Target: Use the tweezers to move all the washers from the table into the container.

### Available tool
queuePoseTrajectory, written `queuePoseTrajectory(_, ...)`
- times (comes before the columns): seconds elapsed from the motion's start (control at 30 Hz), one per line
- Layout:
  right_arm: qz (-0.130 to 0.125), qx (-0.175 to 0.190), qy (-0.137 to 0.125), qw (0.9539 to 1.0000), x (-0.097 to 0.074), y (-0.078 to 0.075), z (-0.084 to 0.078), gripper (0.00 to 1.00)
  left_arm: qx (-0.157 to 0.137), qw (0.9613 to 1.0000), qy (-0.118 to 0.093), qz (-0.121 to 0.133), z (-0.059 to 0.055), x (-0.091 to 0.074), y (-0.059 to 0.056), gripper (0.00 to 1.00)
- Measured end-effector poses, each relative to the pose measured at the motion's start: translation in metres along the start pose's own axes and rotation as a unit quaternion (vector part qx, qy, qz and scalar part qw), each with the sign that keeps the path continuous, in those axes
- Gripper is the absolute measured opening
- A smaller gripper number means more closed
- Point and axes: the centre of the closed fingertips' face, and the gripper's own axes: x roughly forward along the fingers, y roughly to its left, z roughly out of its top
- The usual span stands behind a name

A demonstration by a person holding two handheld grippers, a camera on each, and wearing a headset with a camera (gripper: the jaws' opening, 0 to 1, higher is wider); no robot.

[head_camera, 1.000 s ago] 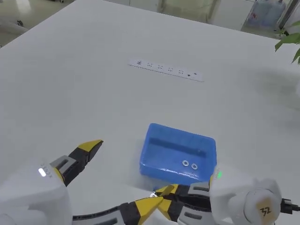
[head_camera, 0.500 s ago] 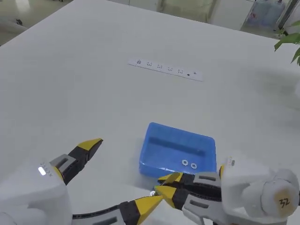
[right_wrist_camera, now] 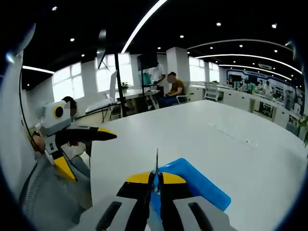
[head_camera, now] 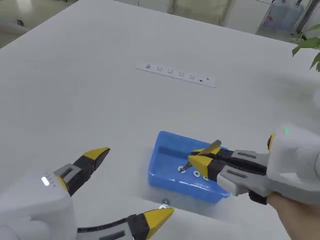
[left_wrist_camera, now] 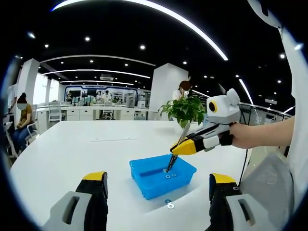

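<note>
R claw [head_camera: 195, 157] clenched on tweezers [left_wrist_camera: 172, 159], tip in container [head_camera: 167, 150]; L claw [head_camera: 138, 182] released, washer [head_camera: 165, 205] near.

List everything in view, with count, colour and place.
table: one, white, under everything
container: one, blue, on the table near the grippers
washers: about three, silver, inside the container, one at the tweezers' tips
loose washer: at least one, silver, on the table just outside the container
tweezers: one, grey metal, tips down in the container
power strip: one, white, farther back on the table
plant: one, green, far right
left gripper: yellow-tipped, open, beside the container
right gripper: yellow-tipped, clamping the tweezers over the container
</note>
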Motion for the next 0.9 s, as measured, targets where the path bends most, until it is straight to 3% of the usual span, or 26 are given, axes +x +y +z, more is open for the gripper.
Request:
queuePoseTrajectory(0.37, -0.025, 0.029, 0.013, 0.9992, 0.013, -0.022, -0.007, 0.02, 0.000, 1.0000, 0.003, 0.001, -0.001, 0.000, 0.000, 0.89)
queuePoseTrajectory(0.9, -0.044, 0.027, 0.075, 0.9958, 0.030, -0.042, -0.040, 0.02, 0.001, 1.0000, 0.009, -0.001, -0.003, 0.001, 0.000, 0.88)
